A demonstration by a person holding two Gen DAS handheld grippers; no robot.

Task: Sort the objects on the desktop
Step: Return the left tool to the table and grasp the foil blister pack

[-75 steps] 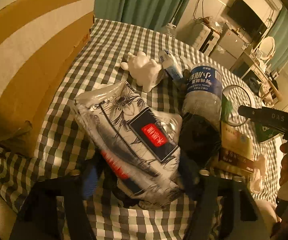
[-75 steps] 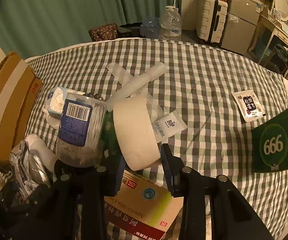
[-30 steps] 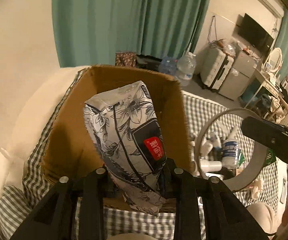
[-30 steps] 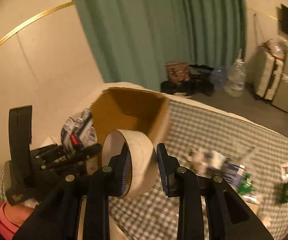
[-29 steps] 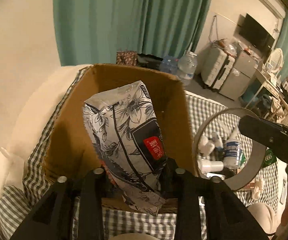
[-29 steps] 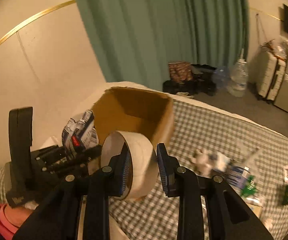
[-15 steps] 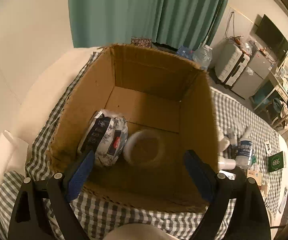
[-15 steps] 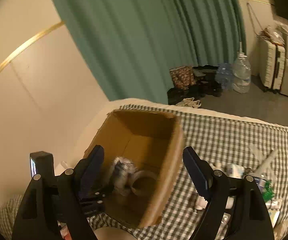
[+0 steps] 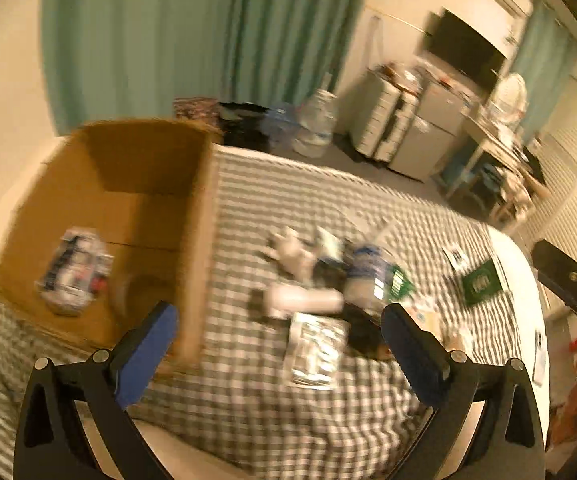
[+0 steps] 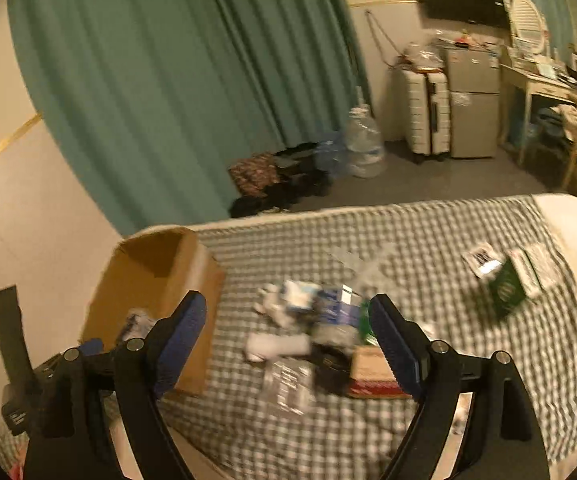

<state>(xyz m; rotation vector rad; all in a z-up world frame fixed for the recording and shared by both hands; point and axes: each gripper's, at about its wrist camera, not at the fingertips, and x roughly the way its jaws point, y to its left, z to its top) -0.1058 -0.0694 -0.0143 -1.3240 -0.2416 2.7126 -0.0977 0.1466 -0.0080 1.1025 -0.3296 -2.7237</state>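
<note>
Checked cloth (image 9: 248, 380): both tongs (image 9: 278, 344) now empty.

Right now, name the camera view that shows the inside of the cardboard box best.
The left wrist view: it looks down into the cardboard box, showing the floral packet on its floor. The right wrist view shows mostly its outer wall.

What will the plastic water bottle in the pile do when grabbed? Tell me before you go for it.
The water bottle lies on its side on the checked cloth, so a nudge would probably roll it. It looks clear and thin-walled, so it may be light and may dent under the gripper. Blur hides the rest.
</note>
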